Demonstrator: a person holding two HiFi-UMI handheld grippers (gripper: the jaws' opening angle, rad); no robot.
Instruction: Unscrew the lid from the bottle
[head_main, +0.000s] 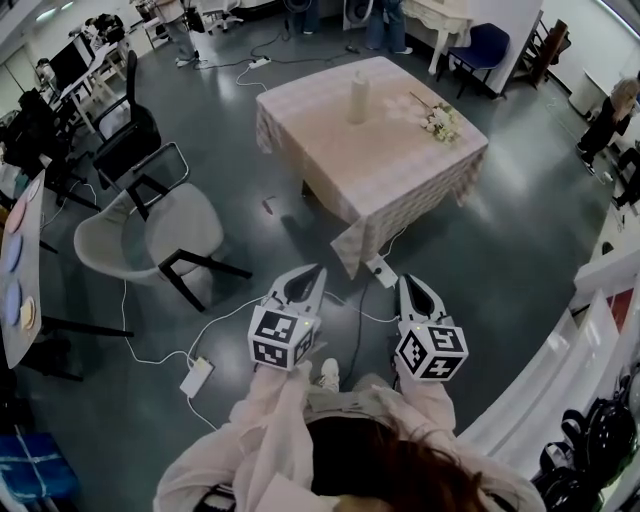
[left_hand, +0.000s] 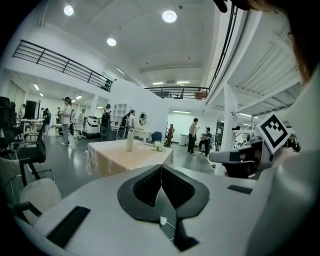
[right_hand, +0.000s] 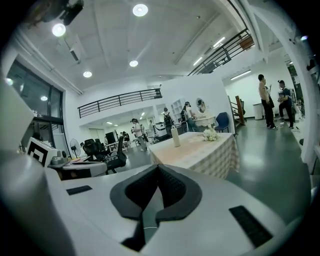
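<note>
**A:** What's nearest you, and how do your grippers stand?

**B:** My left gripper (left_hand: 161, 170) has its jaws pressed together with nothing between them; my right gripper (right_hand: 158, 167) is the same, closed and empty; I hold them side by side, apart from each other, both pointing toward the table (head_main: 370, 165).

**A:** And below them?

**B:** Grey floor (head_main: 480, 250); a white power strip (head_main: 197, 377) lies on it to my left, with a thin cable running off it; further left stands a pale chair (head_main: 180, 225) on dark legs.

**A:** Where's the bottle?

**B:** Beyond all that; the bottle (head_main: 358, 98) stands upright on the table's checked cloth, toward the far side, well apart from both grippers; a bunch of white flowers (head_main: 440, 122) lies near it on the right.
</note>
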